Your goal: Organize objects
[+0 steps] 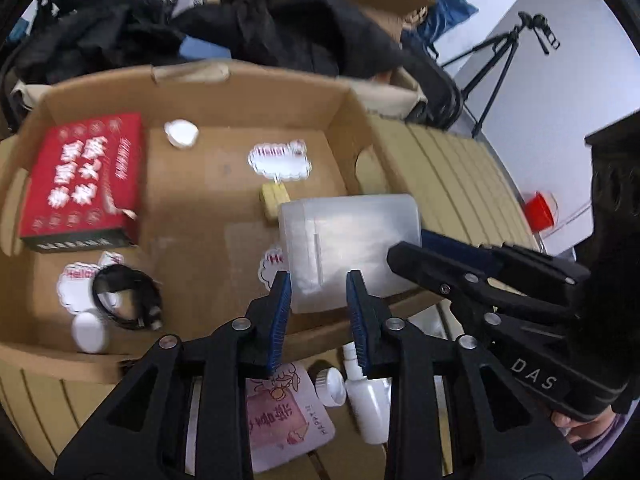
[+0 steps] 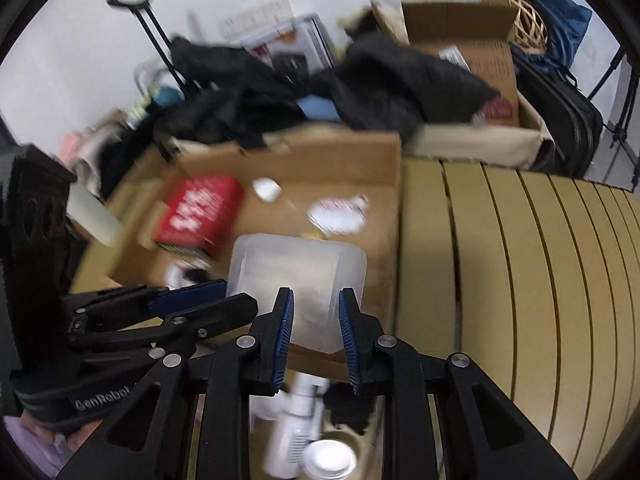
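A translucent plastic container (image 1: 348,248) is being gripped at its near edge by both the left gripper (image 1: 319,304) and the right gripper (image 2: 316,320), each narrowly parted, ahead of them over the cardboard box (image 1: 224,92).

A: The right wrist view smears the red box (image 2: 199,213) and the white cards (image 2: 338,213) in the cardboard box (image 2: 360,152); their print cannot be read.

B: The translucent container (image 1: 352,240) hides part of a white card (image 1: 272,266) in the left wrist view, and the left gripper (image 1: 319,286) covers part of the pink packet (image 1: 286,416). Whether either gripper's pads press the container cannot be told

A: The tripod (image 1: 504,64) is too blurred for detail
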